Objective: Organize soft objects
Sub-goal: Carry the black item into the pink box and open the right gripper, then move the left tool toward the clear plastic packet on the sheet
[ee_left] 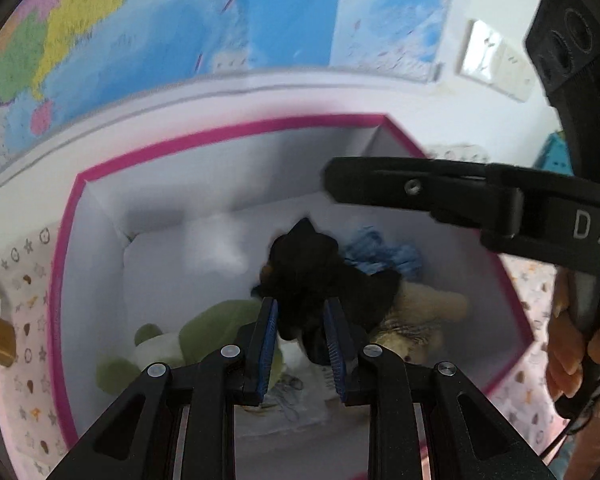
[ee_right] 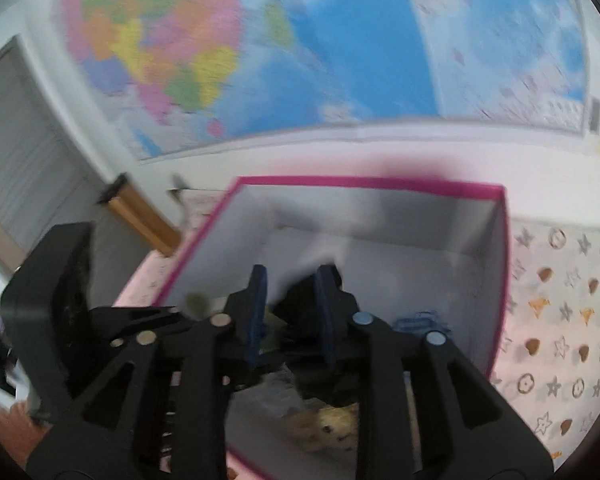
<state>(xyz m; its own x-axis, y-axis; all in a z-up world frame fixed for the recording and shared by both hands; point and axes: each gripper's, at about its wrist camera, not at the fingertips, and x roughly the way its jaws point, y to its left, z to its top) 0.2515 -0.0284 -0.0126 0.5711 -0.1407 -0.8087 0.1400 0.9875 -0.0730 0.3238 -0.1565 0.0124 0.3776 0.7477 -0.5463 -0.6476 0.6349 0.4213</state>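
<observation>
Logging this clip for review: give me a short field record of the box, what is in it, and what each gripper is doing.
container: pink-rimmed white box, open top
contents: green plush, tan plush, blue knit item
left gripper: over the box, black plush between its fingers
right gripper: over the box, nothing clearly gripped
surface: star-print cloth
backdrop: wall map

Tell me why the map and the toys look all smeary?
Left wrist view: the black plush toy between the left claw is fairly sharp, the map slightly smeared. Right wrist view: motion blur smears the map and pink-rimmed box; fisheye bends edges.
</observation>
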